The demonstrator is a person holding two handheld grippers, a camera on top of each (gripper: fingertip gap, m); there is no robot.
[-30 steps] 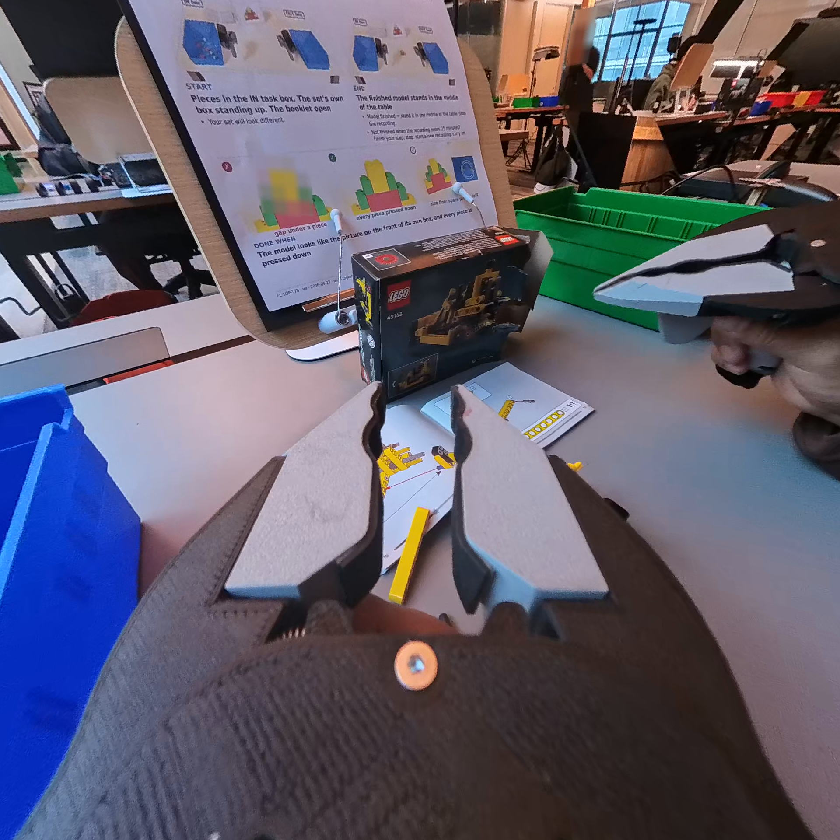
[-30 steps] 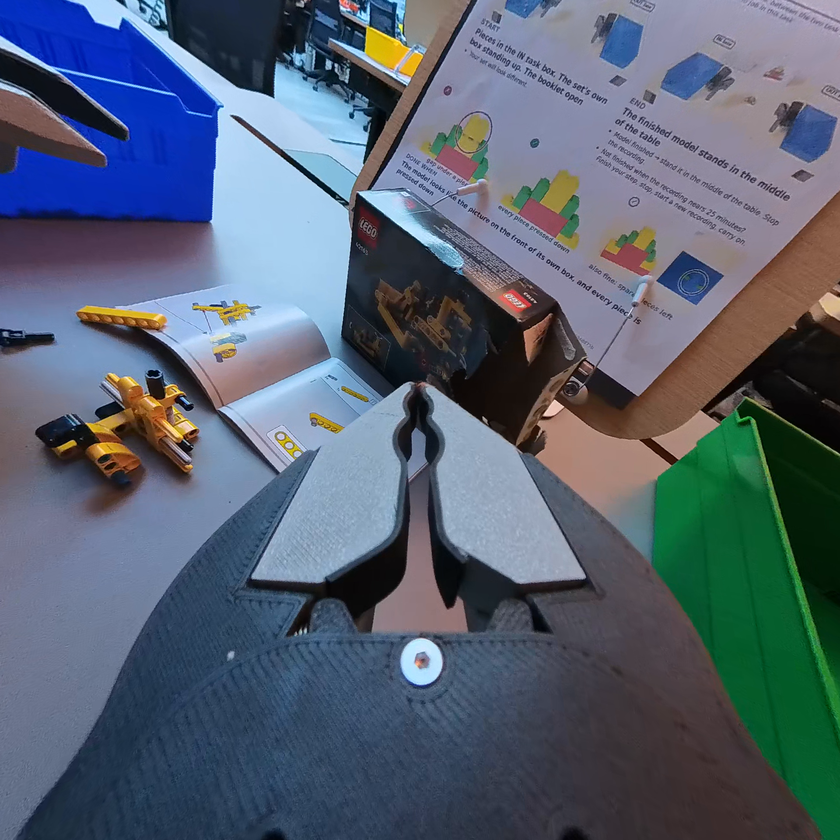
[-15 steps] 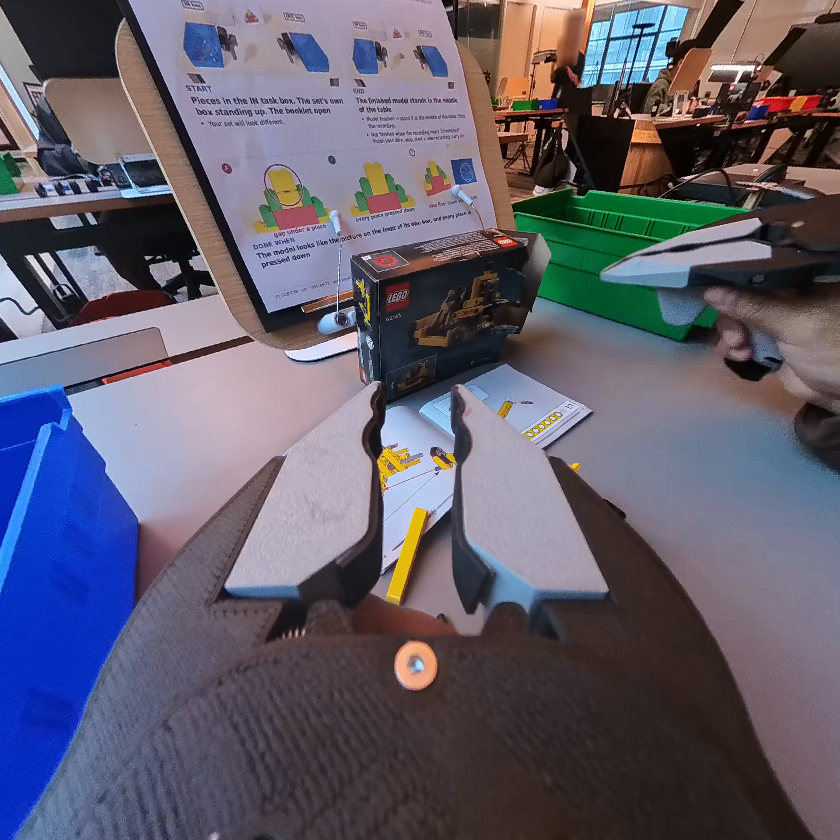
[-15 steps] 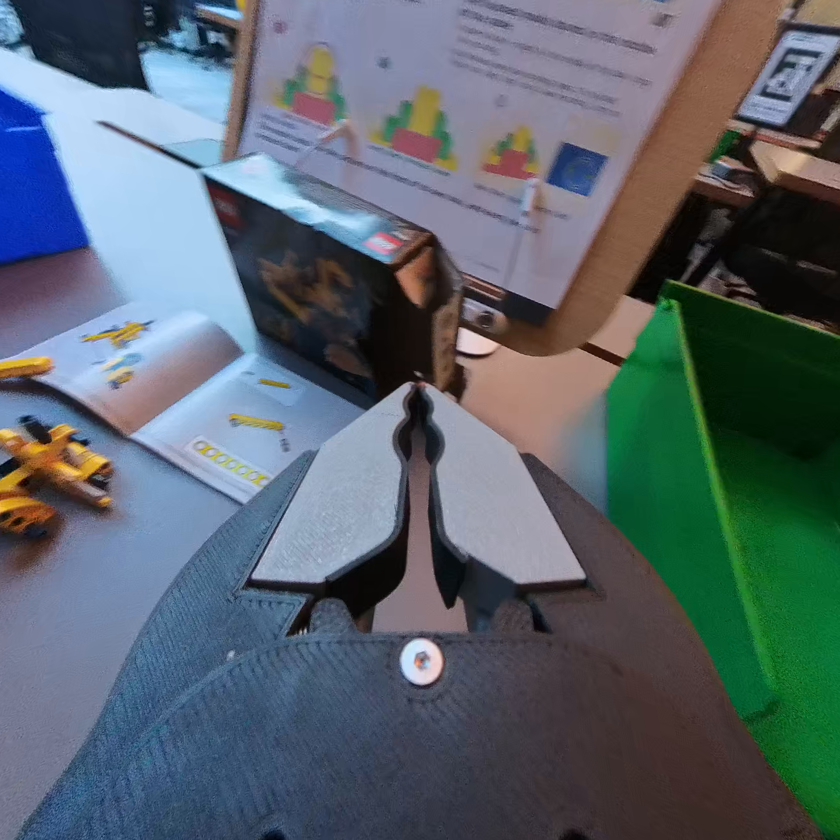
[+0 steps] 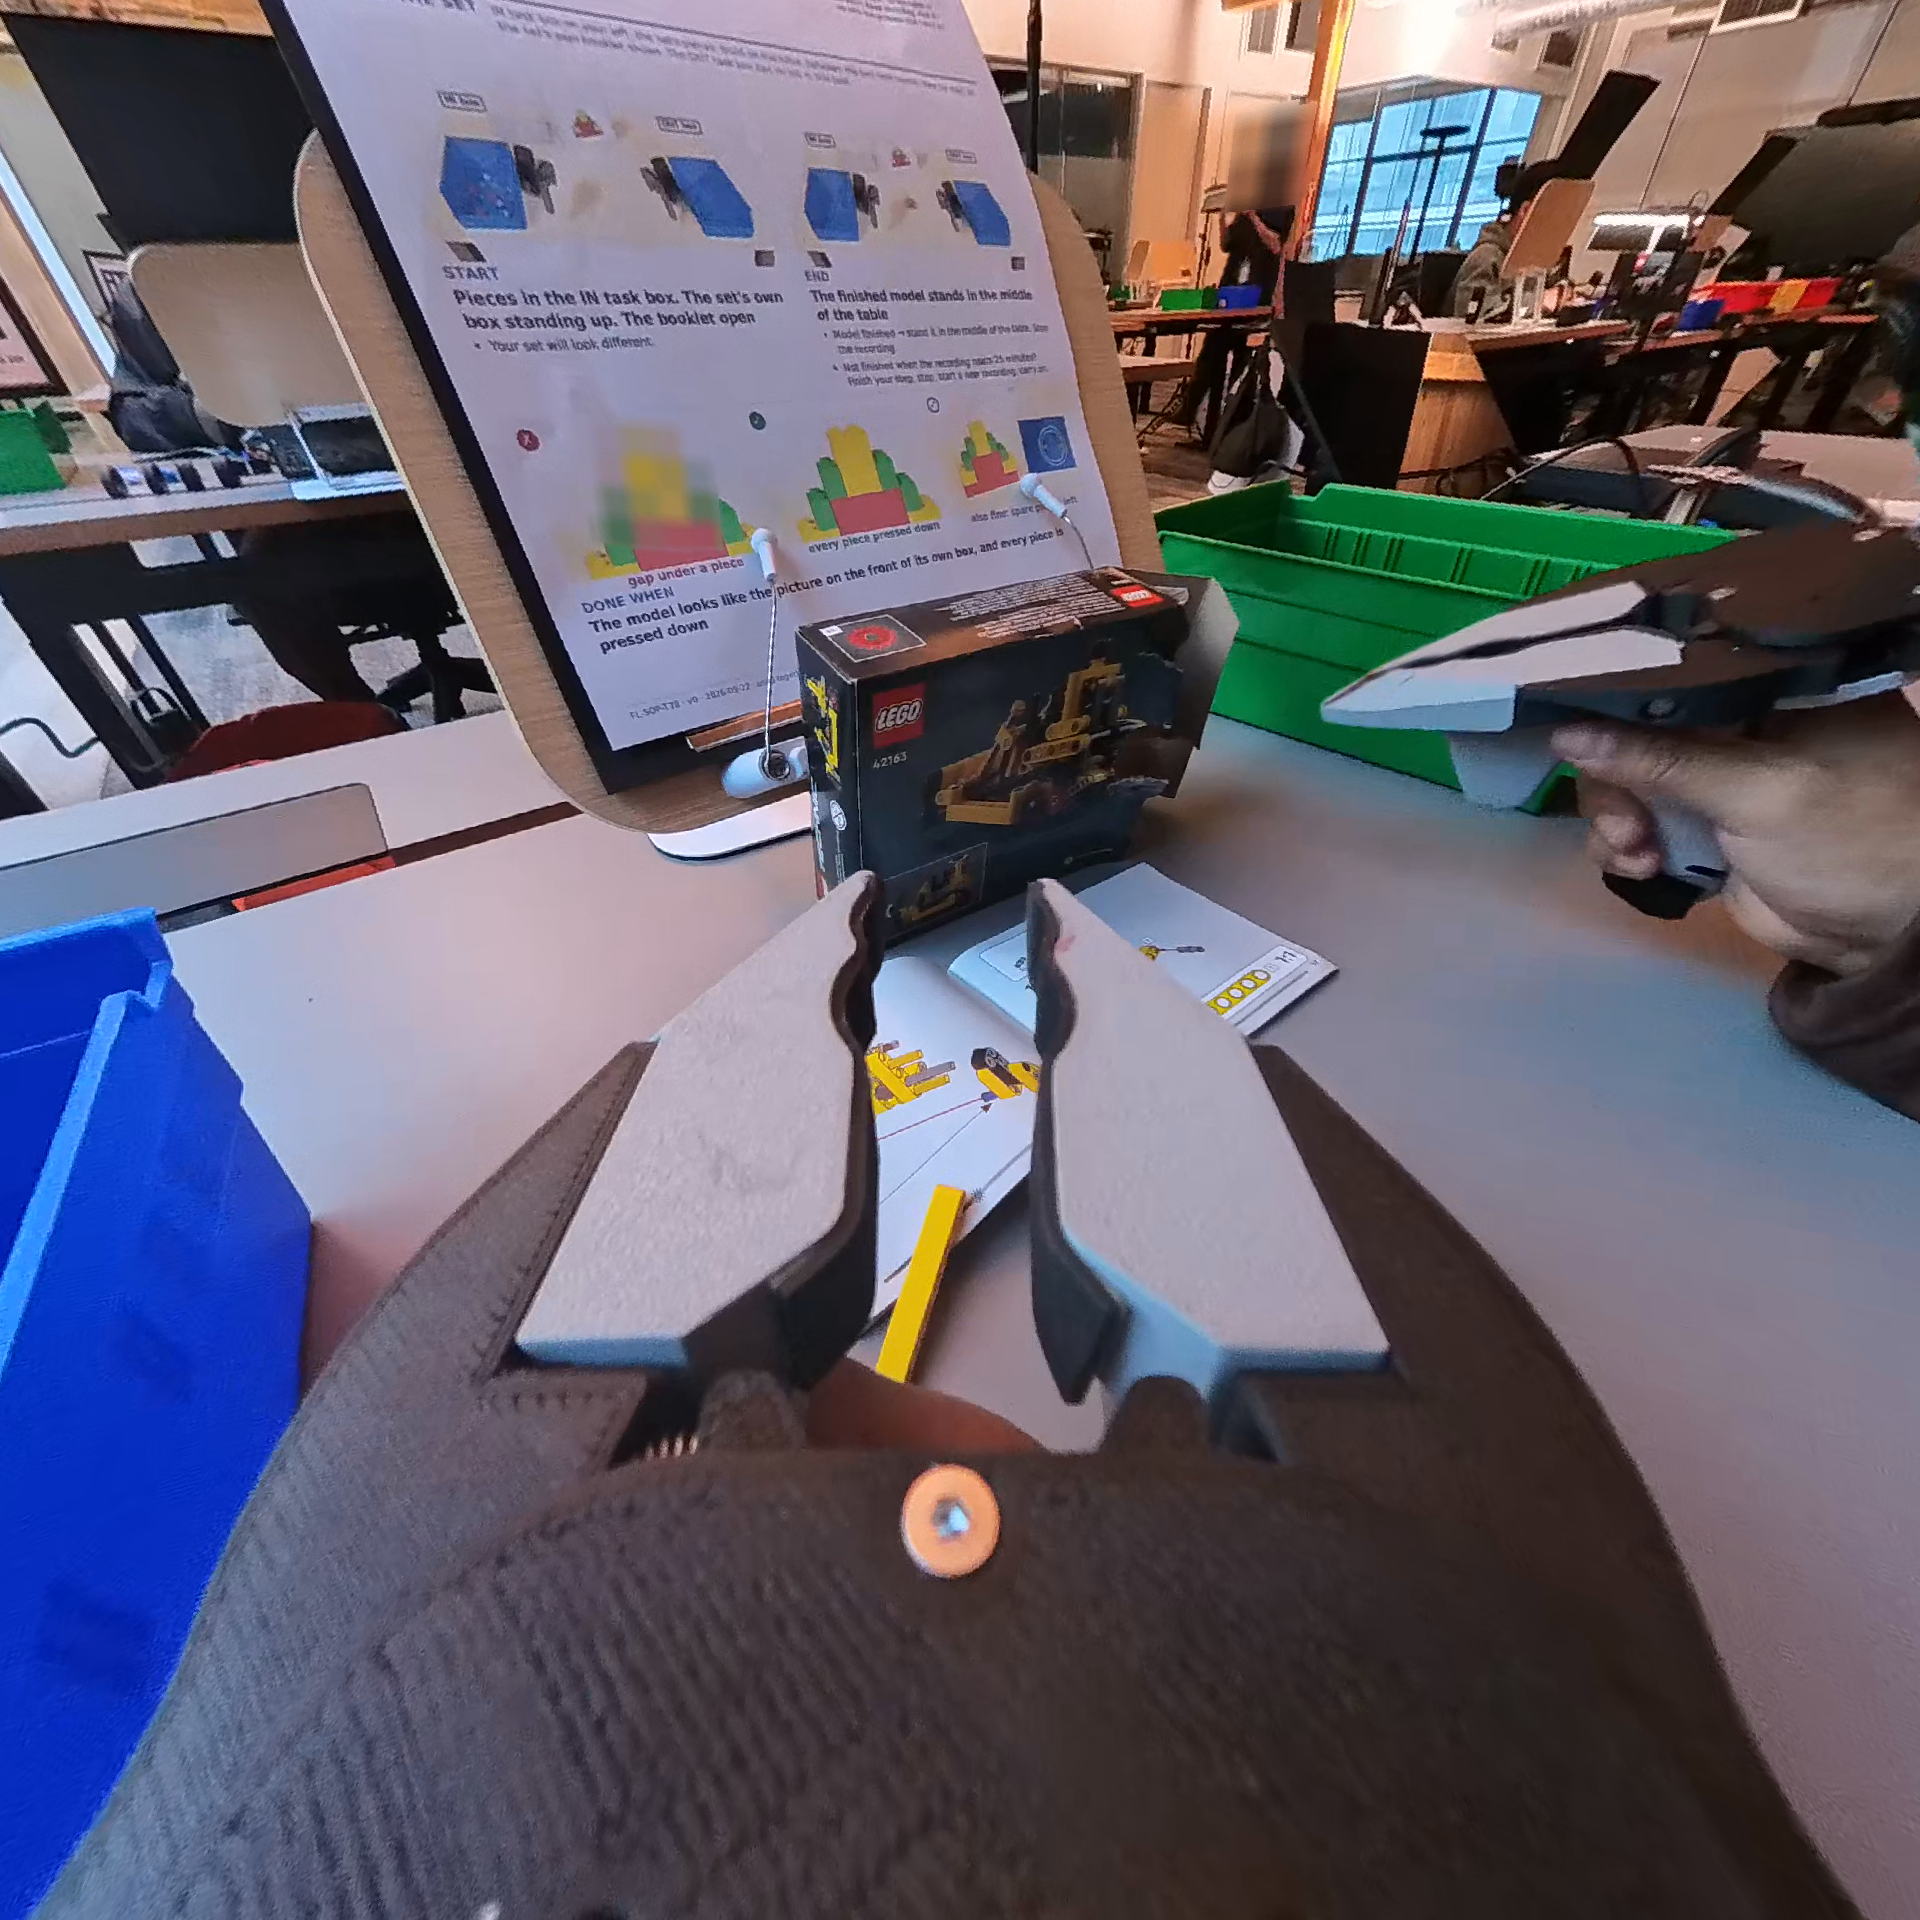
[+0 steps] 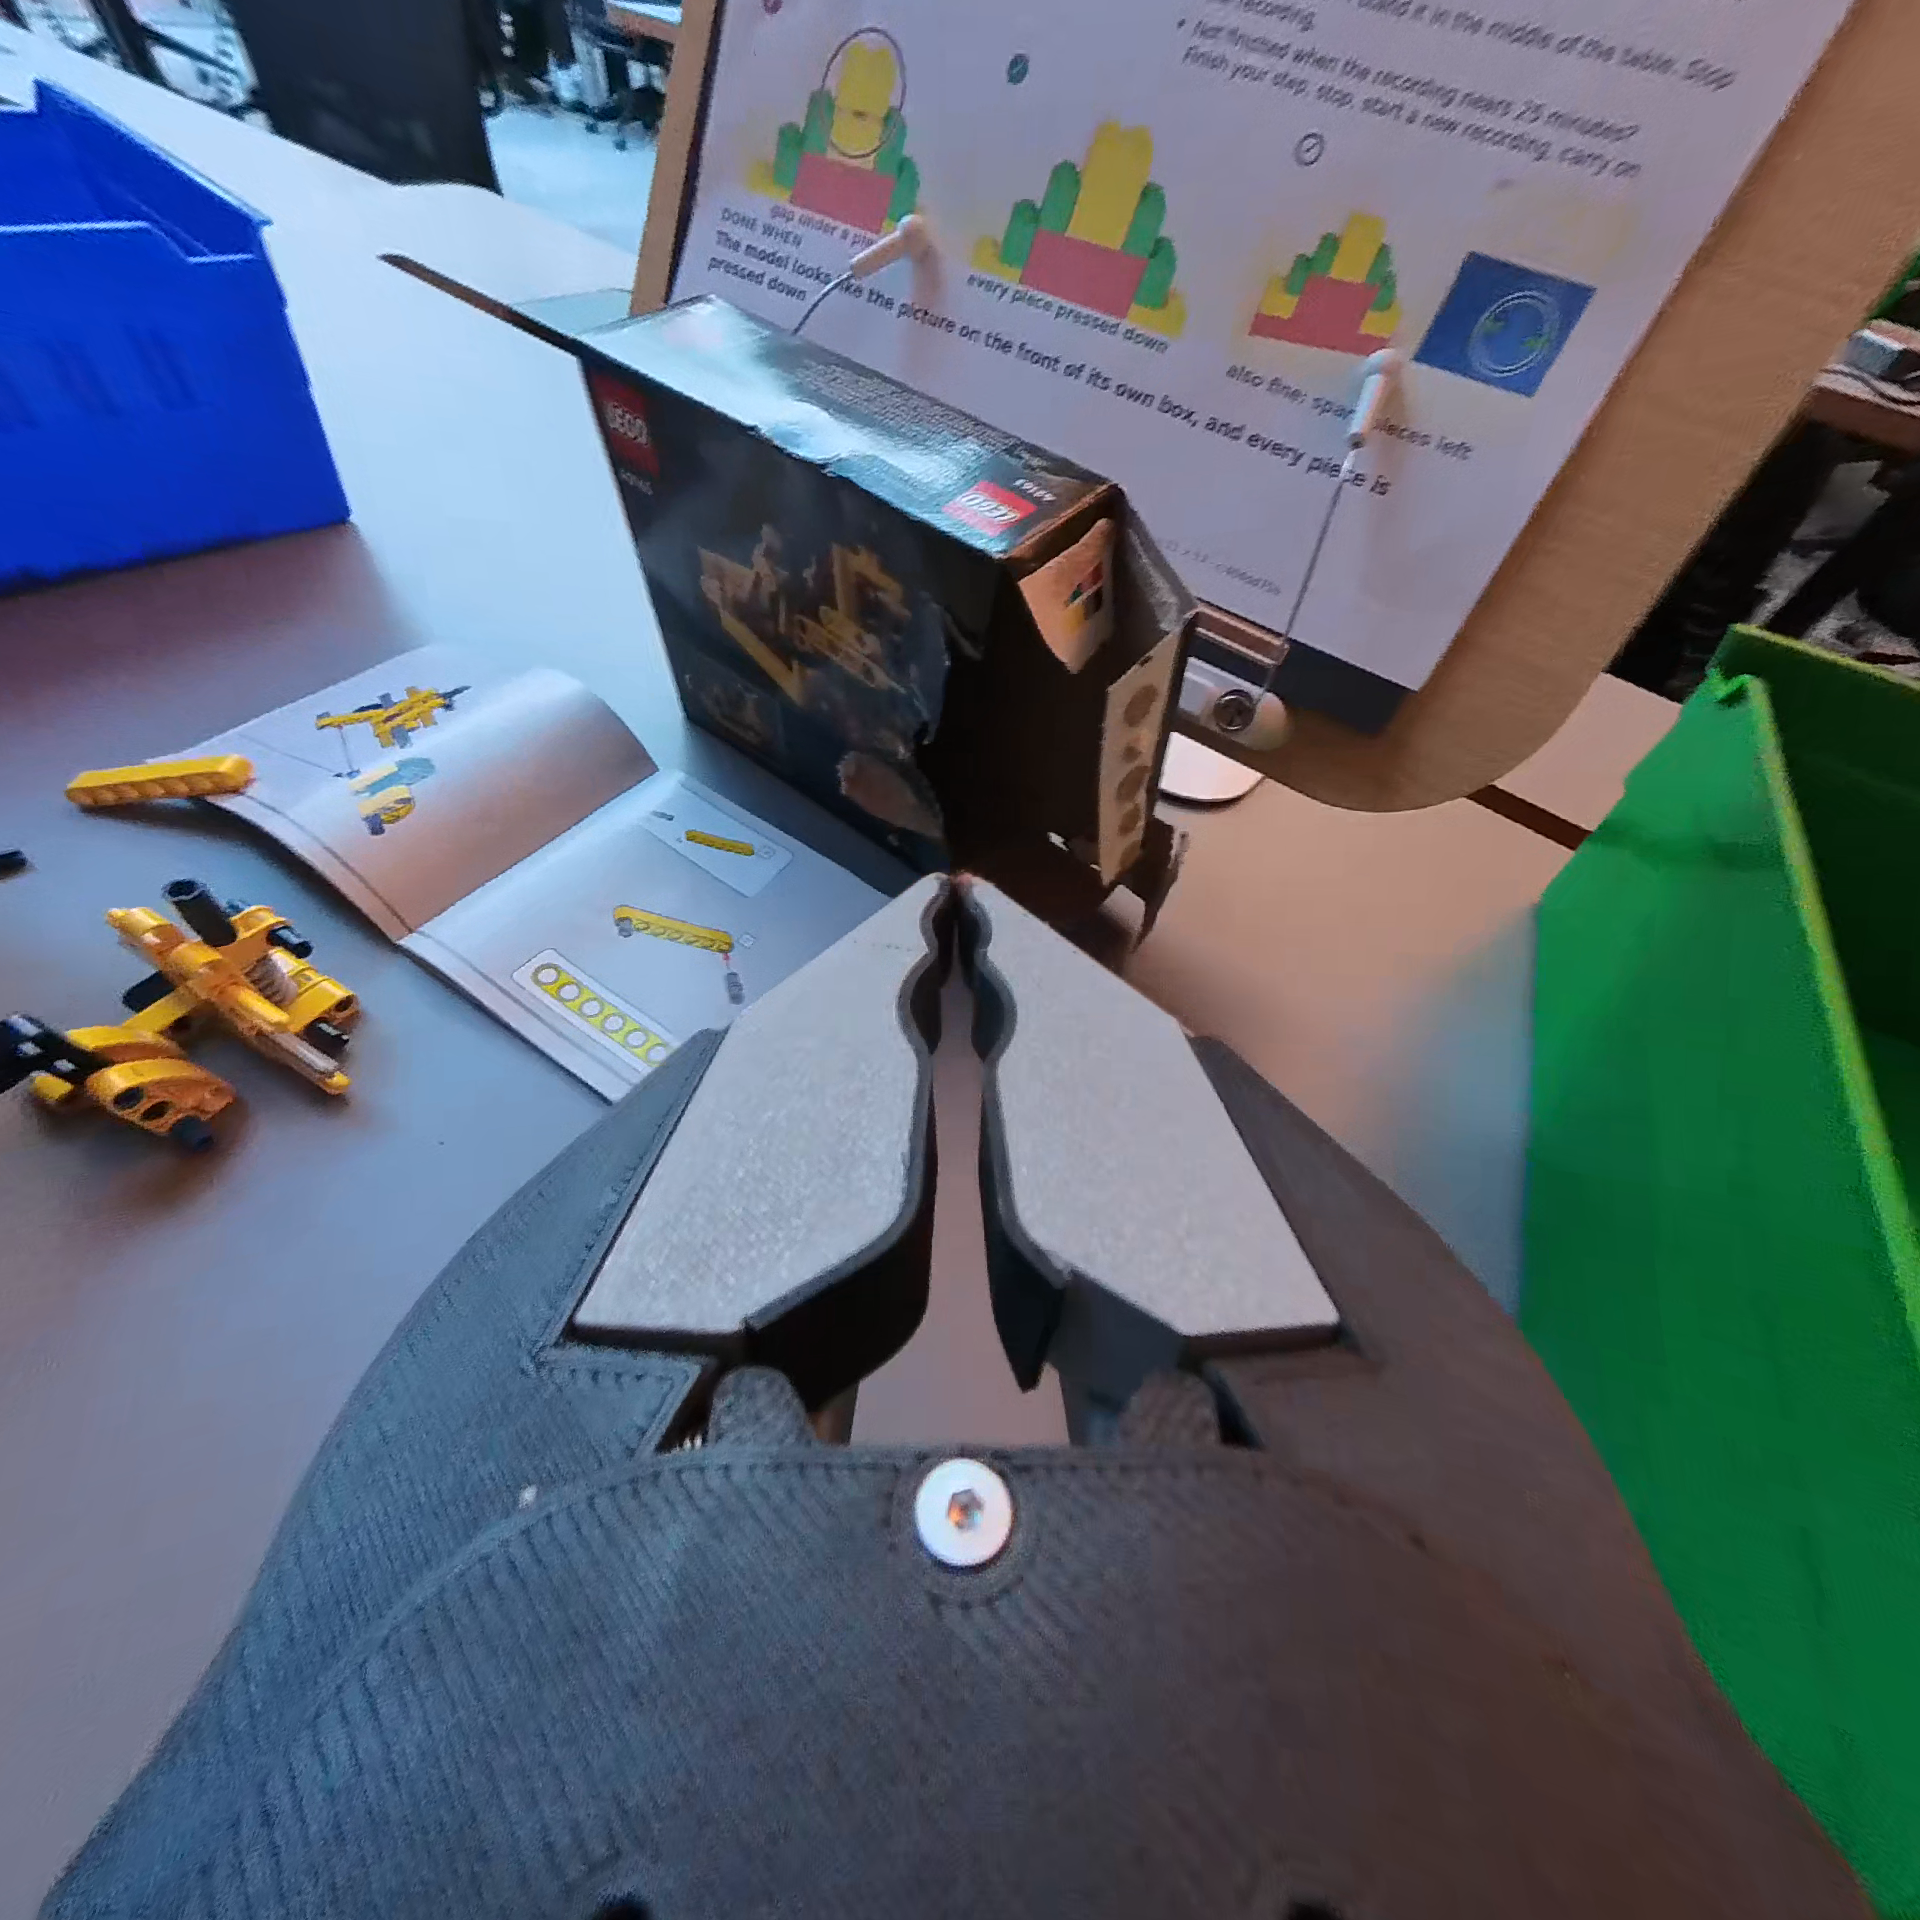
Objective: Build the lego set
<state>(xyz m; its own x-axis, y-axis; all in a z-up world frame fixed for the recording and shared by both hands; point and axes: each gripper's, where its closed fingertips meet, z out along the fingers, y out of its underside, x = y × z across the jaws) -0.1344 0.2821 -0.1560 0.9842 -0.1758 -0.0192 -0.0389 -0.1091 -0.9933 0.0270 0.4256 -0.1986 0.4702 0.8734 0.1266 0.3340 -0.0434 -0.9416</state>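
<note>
My left gripper [image 5: 951, 914] is open and empty, held above the open instruction booklet [image 5: 1143, 966] and a long yellow beam [image 5: 920, 1278] lying at its edge. My right gripper [image 6: 956, 883] is shut with nothing visible between its tips, pointing at the torn end of the dark set box [image 6: 831, 582]. It also shows in the left wrist view [image 5: 1340, 712], held in a hand at the right. A partly built yellow and black model [image 6: 208, 997] lies on the table left of it, near the booklet [image 6: 499, 831] and the yellow beam [image 6: 156, 779].
The set box [image 5: 997, 748] stands upright before a tilted instruction board [image 5: 727, 364]. A blue bin [image 5: 104, 1247] is at the left, a green bin [image 6: 1714, 1143] at the right. A small black pin [image 6: 8, 860] lies at the left edge. Some 25 cm of space lies between my two pairs of fingers.
My right gripper swung right toward the green bin, then back left toward the box, staying shut. My left gripper has not moved.
</note>
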